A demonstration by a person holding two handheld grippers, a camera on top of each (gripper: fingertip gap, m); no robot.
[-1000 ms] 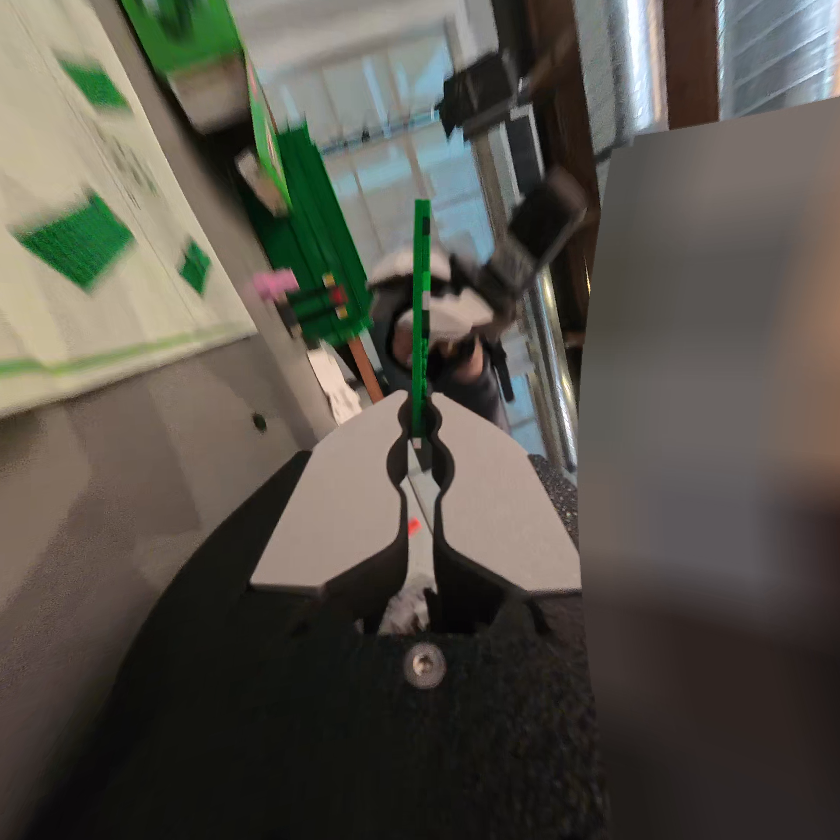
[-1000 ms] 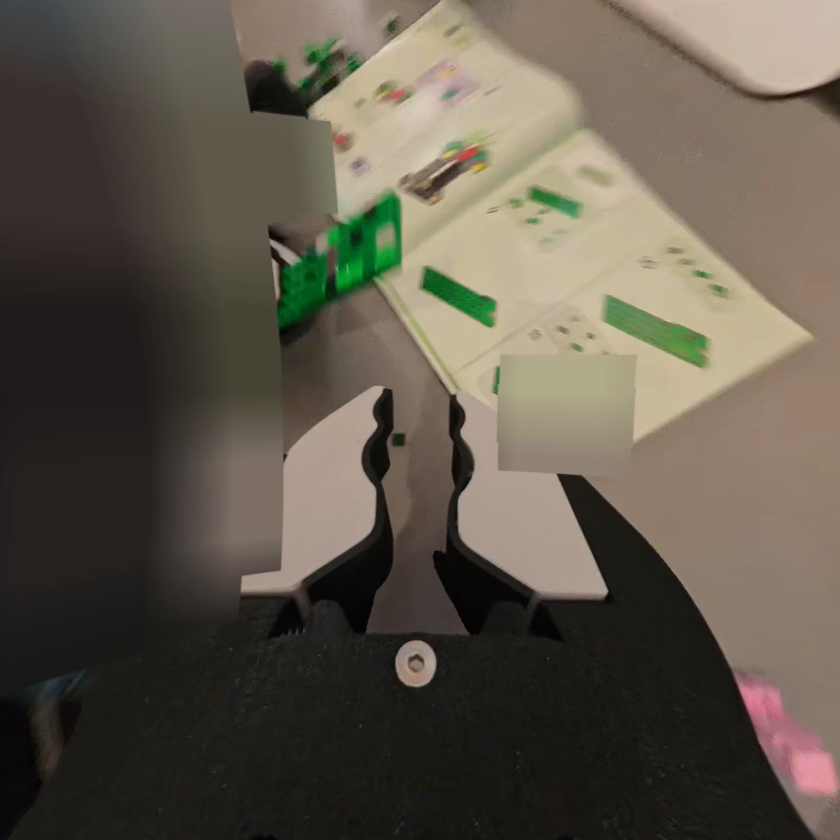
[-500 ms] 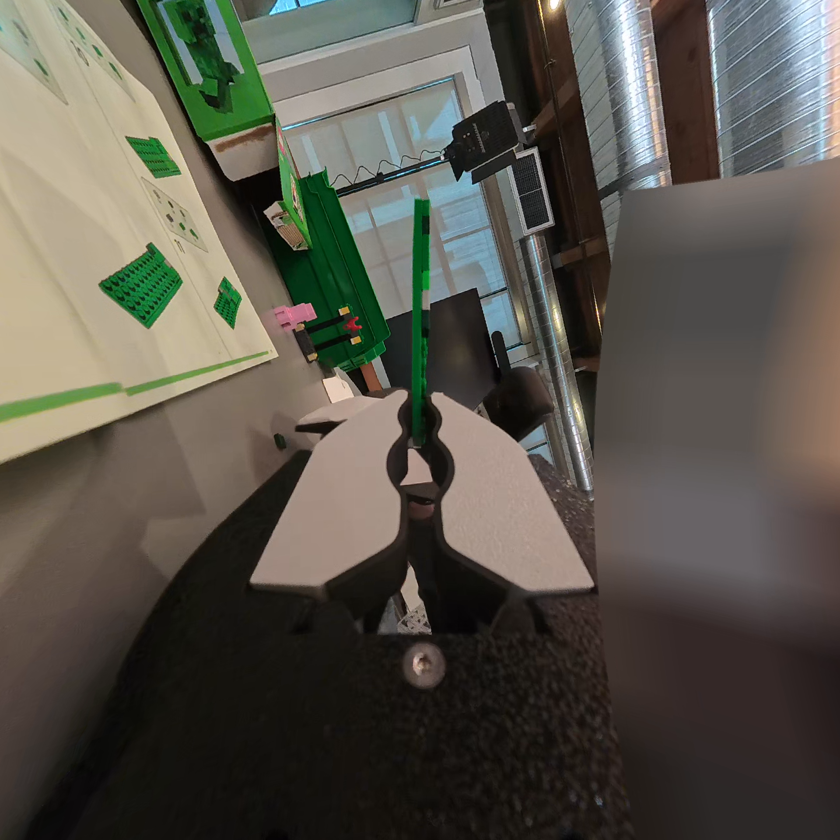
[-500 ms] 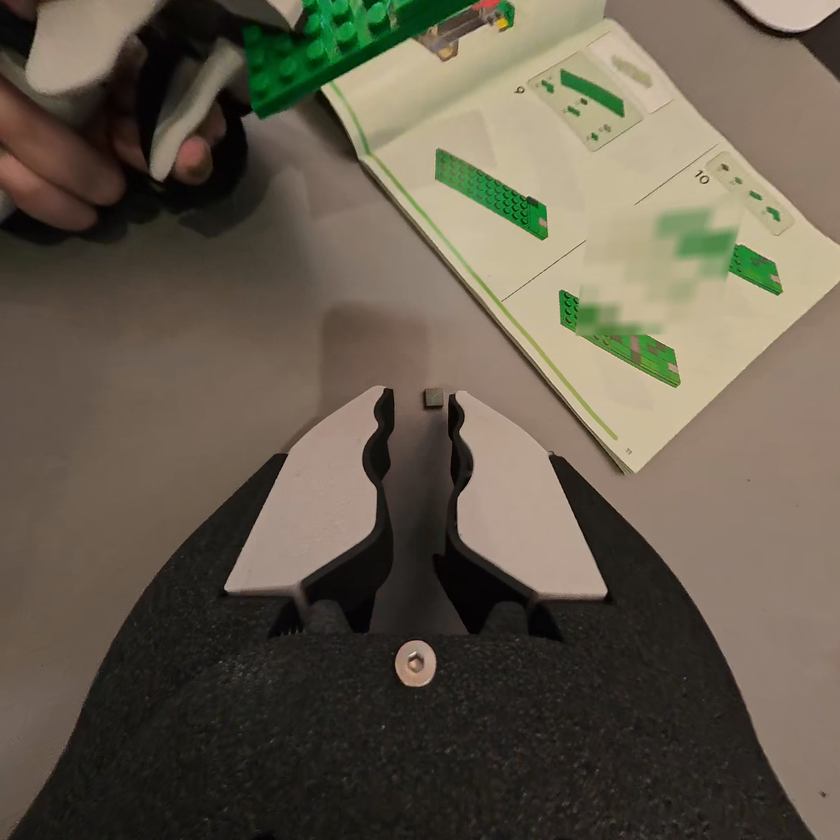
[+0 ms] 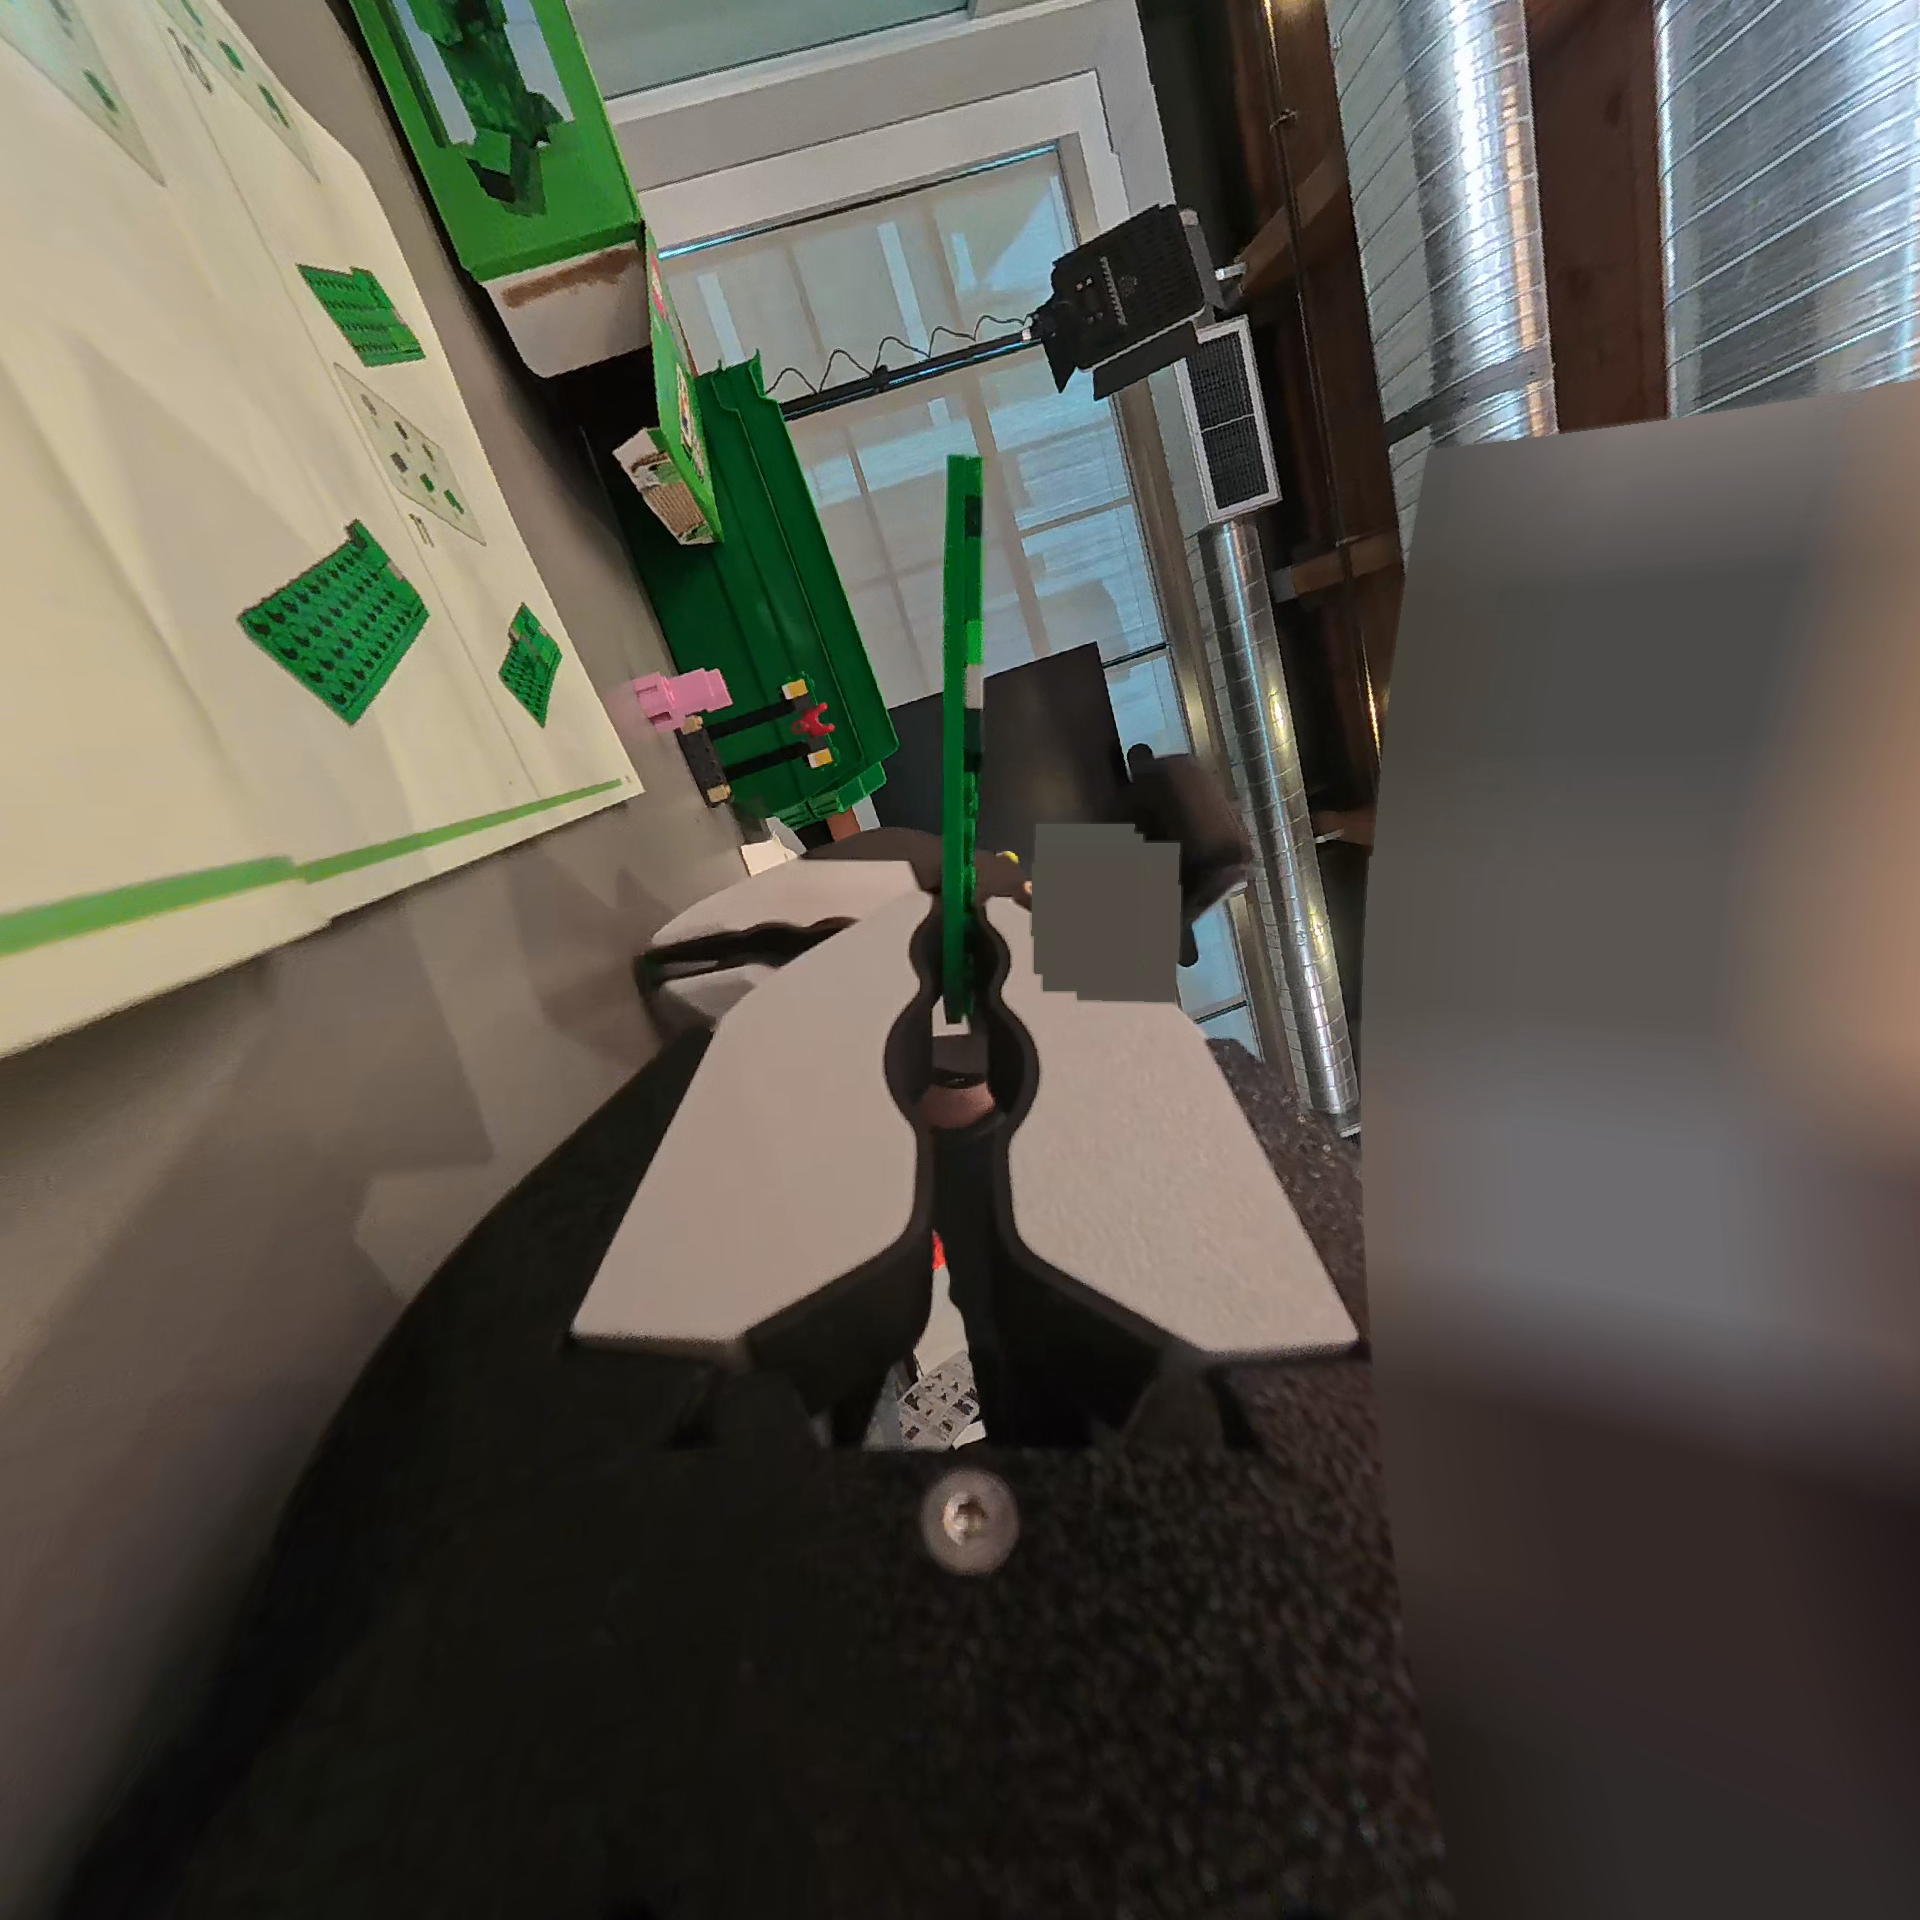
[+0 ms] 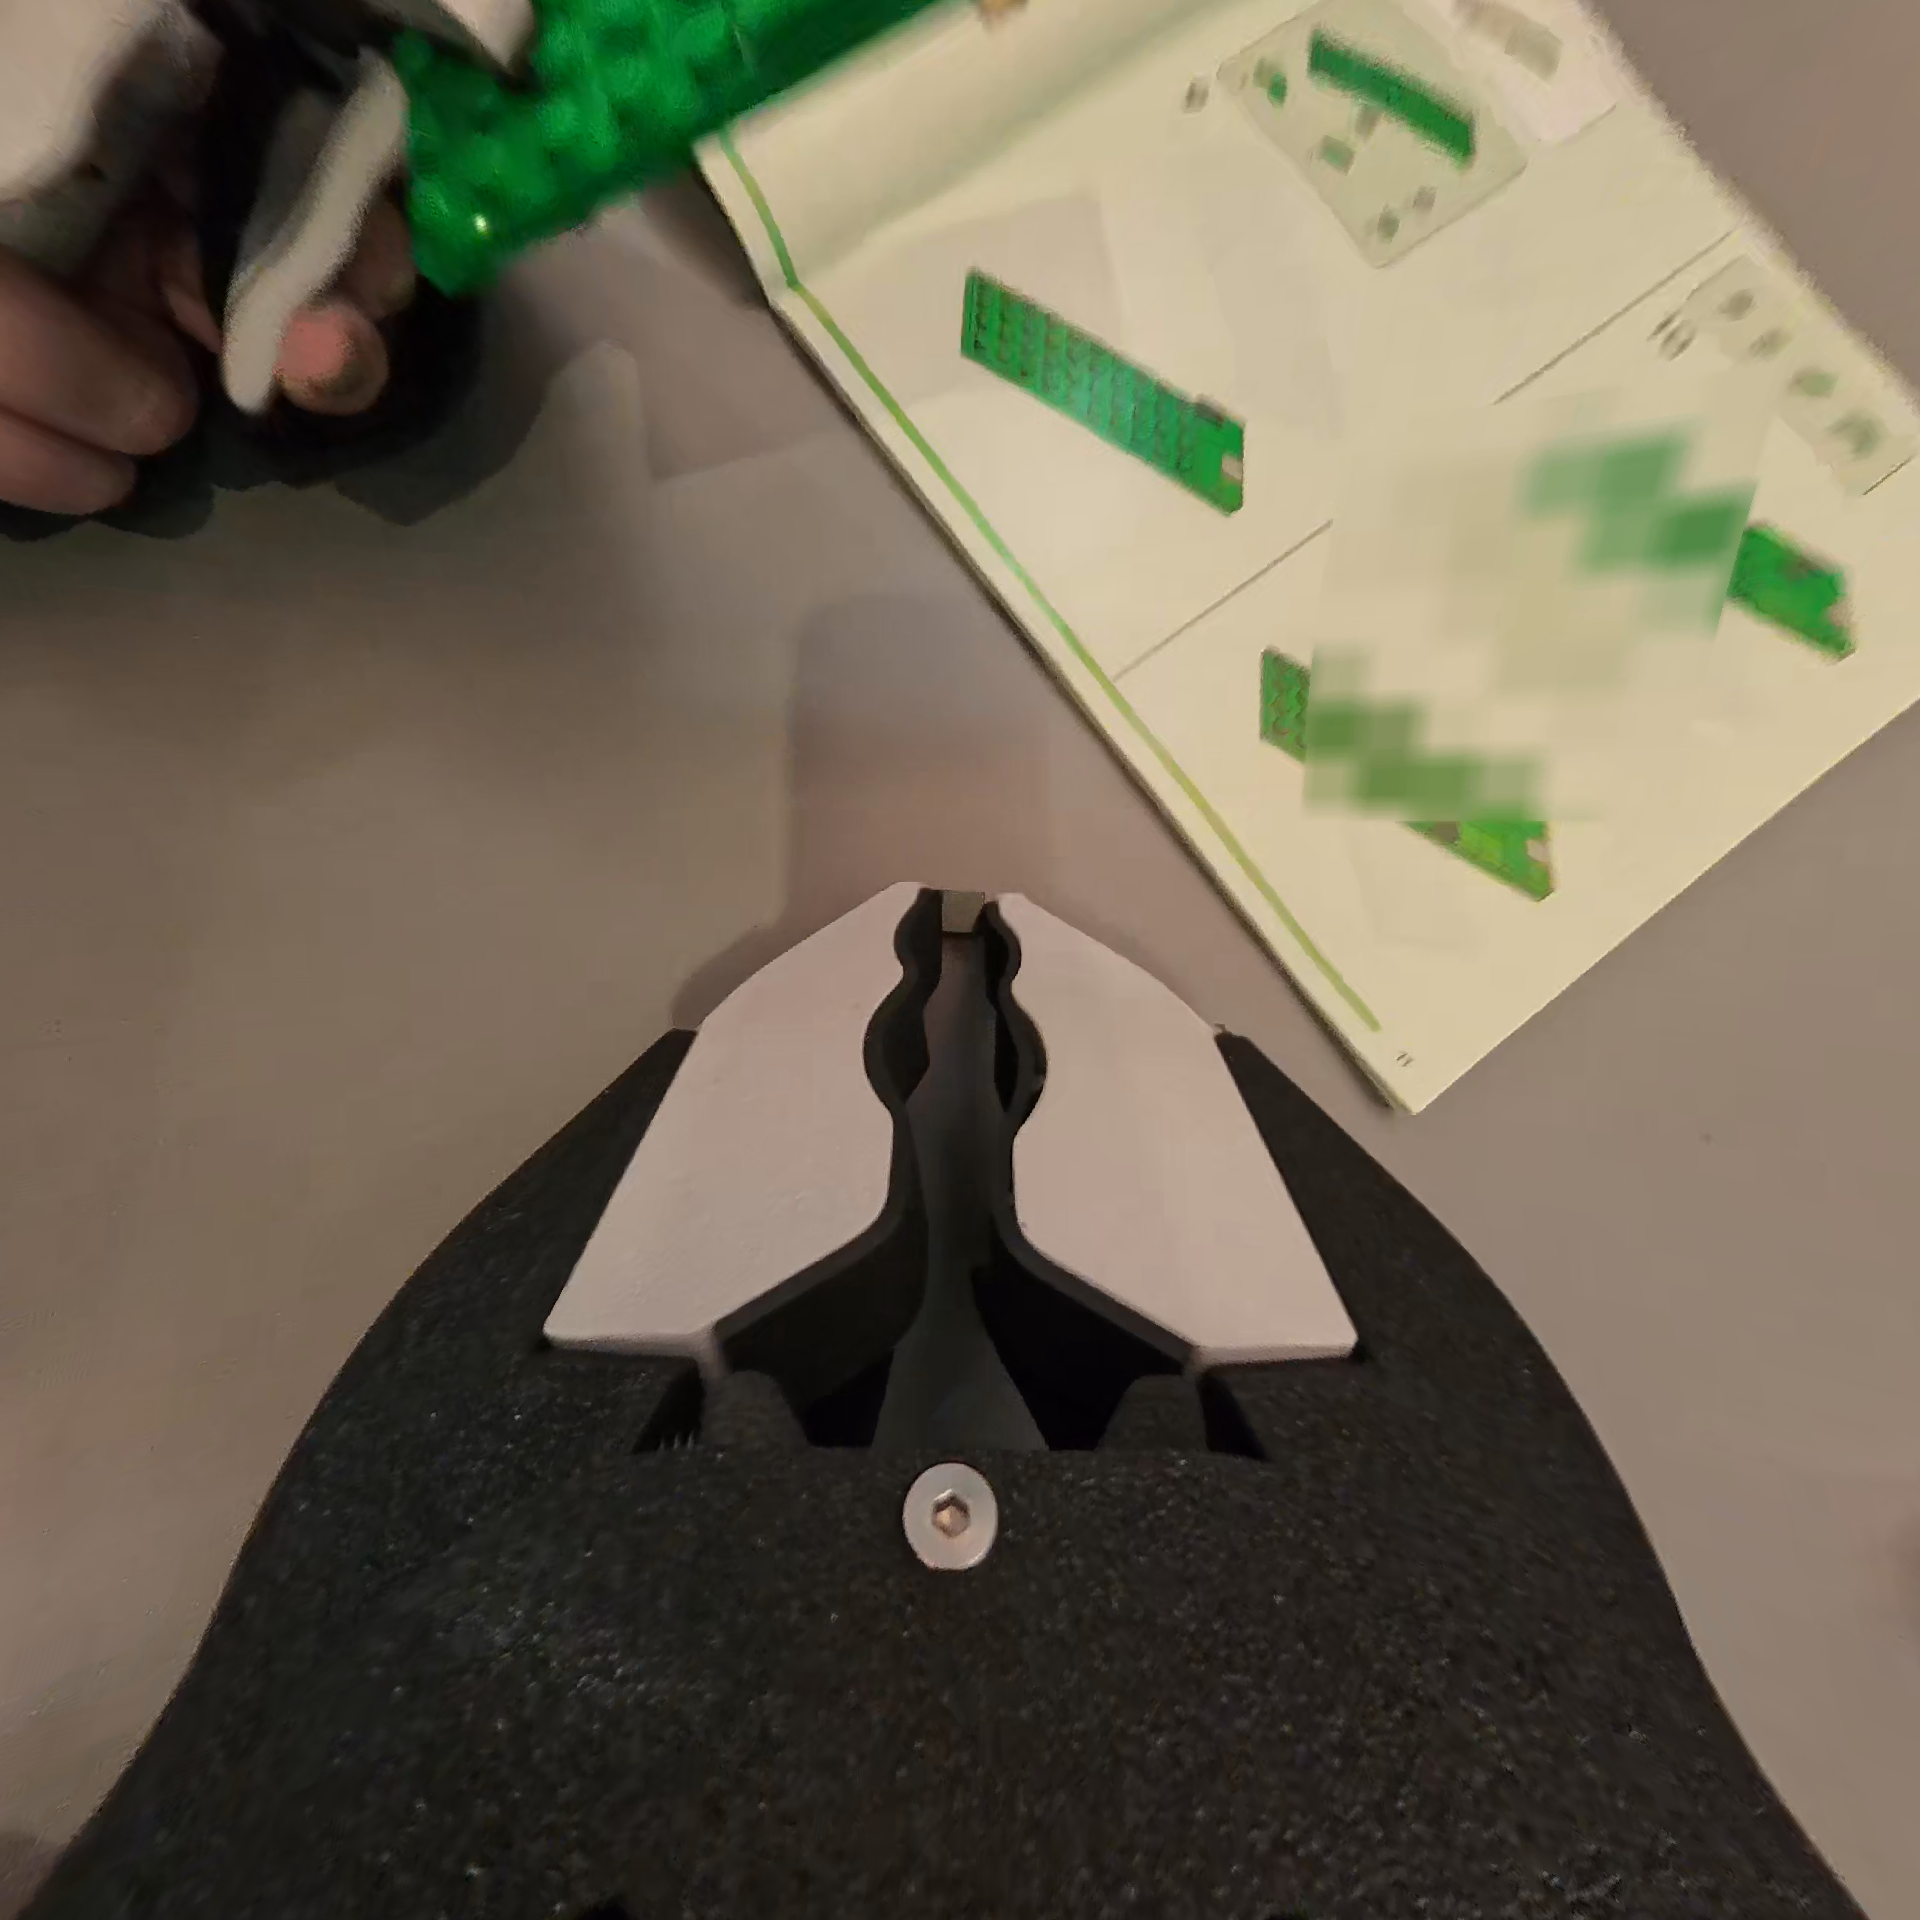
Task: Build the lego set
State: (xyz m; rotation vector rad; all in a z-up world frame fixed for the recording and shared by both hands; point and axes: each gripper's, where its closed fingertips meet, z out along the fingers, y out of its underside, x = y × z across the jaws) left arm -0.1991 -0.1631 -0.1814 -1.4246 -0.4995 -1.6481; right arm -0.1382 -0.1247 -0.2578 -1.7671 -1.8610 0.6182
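You are clamping your left gripper (image 5: pixel 961 951) on the near end of a long, flat green studded lego plate (image 5: pixel 962 665), its jaws pressed together on the plate's thin edge. In the left wrist view the plate is showing edge-on, its long axis running straight out along the fingers and away from the gripper, clear of the grey table (image 5: pixel 260 1143). In the right wrist view the same plate (image 6: pixel 582 135) is hanging blurred above the far left corner of the table (image 6: pixel 416 831), studs facing the camera, its free end pointing toward the open pale-green paper instruction booklet (image 6: pixel 1195 260) lying along the right edge.

Your right gripper (image 6: pixel 957 906) is pinching a tiny grey square lego piece (image 6: pixel 957 910) right at the fingertips, low over the middle of the table; whether the piece is already lifting off the surface I cannot tell.

Judging by its look, the plate is stiff, light and smooth-sided, so gripped at one end it is likely to lever or twist under pressing force; a hold nearer the spot being pressed would steady it. The grey piece is very light, hard and slick, and probably easy to flick out of a tip-only pinch, so keep the squeeze square across its flat sides.
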